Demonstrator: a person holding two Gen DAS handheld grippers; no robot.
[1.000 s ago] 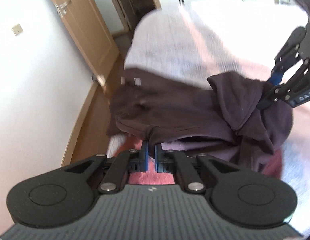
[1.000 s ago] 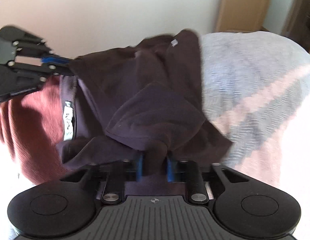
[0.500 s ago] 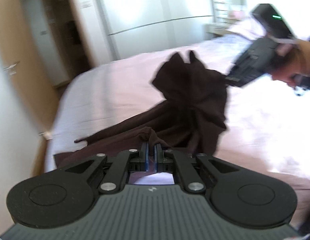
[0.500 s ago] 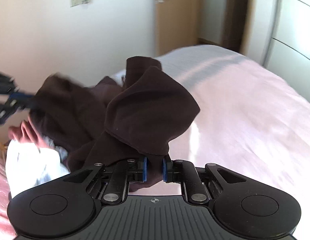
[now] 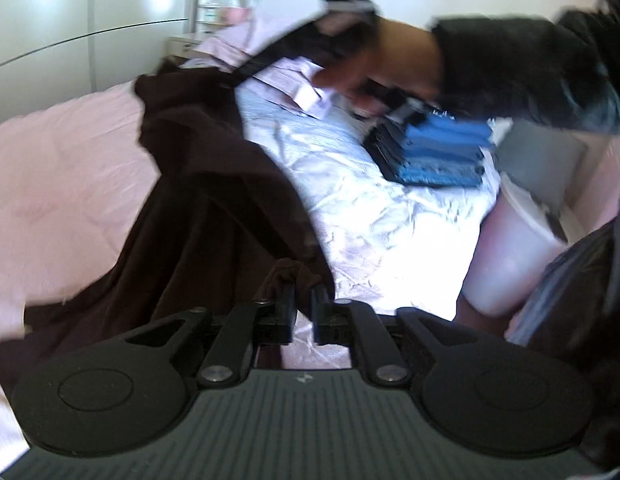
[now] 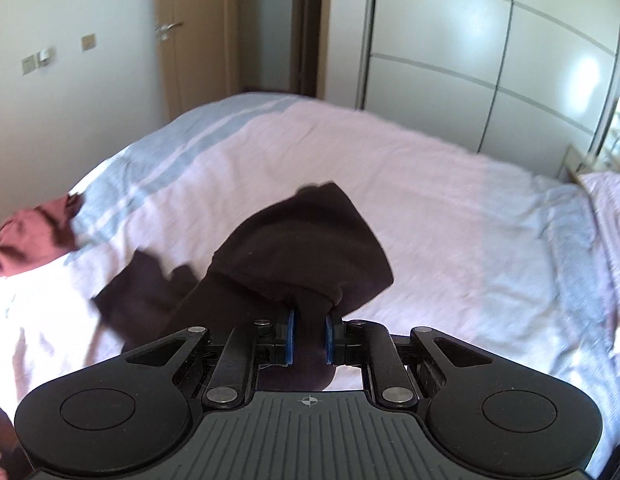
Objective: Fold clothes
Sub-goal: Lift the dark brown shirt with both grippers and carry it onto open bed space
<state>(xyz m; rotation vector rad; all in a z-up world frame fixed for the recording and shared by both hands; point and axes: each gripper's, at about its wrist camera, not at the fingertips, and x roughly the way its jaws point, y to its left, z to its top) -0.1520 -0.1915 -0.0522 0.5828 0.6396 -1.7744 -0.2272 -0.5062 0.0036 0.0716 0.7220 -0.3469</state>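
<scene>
Right wrist view: gripped dark brown cotton garment (image 6: 306, 256) between right gripper (image 6: 309, 334); left gripper (image 5: 303, 307) opening around bunched hem; best spread flat mid-bed (image 6: 450, 208), corners taut.

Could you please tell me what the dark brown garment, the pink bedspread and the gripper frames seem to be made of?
The dark brown garment looks like soft, matte knit fabric, probably cotton jersey or fleece: it drapes limply and bunches in rounded folds. The pink bedspread seems a thin woven cloth, with fine creases and pale blue stripes. The black frame of the right gripper appears to be moulded matte plastic with metal pivot pins; the left gripper looks alike.
</scene>
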